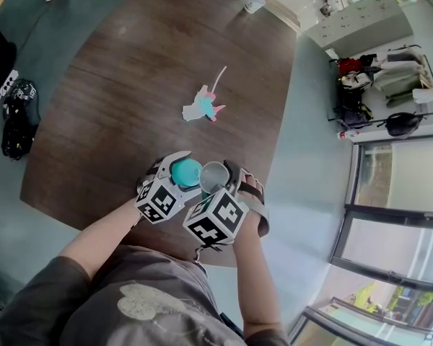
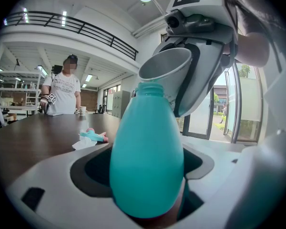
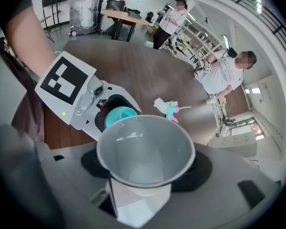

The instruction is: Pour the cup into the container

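**Left gripper.** The left gripper (image 1: 182, 170) is held over the near edge of the table (image 1: 144, 71). Its jaws stand wide apart and clamp the lower body of the bottle (image 2: 148, 161). The bottle is teal, roughly upright, with an open mouth at the top. It is clear of the table surface.

**Right gripper.** The right gripper (image 1: 220, 179) is just right of the left gripper, and the two marker cubes sit side by side. Its jaws also stand wide and grip the lower part of the cup (image 3: 145, 149). The cup is grey and tapered, wider at the rim than at the base.

**Cup and bottle.**
- The cup is tilted, with its open rim turned toward the bottle.
- In the left gripper view, the low edge of the rim sits directly at the bottle mouth. Whether the two touch cannot be told.
- In the right gripper view, the bottle mouth shows just beyond the far left edge of the rim.
- The inner wall of the cup shows one small bright streak. Its contents cannot be made out.

**Table.**
- The table is dark wood.
- A small toy (image 1: 203, 106) in white, pink and teal lies near the middle, well apart from both grippers.
- A white mug (image 1: 254, 3) stands at the far edge.

**Surroundings.** A person (image 2: 64, 92) in a white shirt stands at the far side of the table, and a second person stands further back
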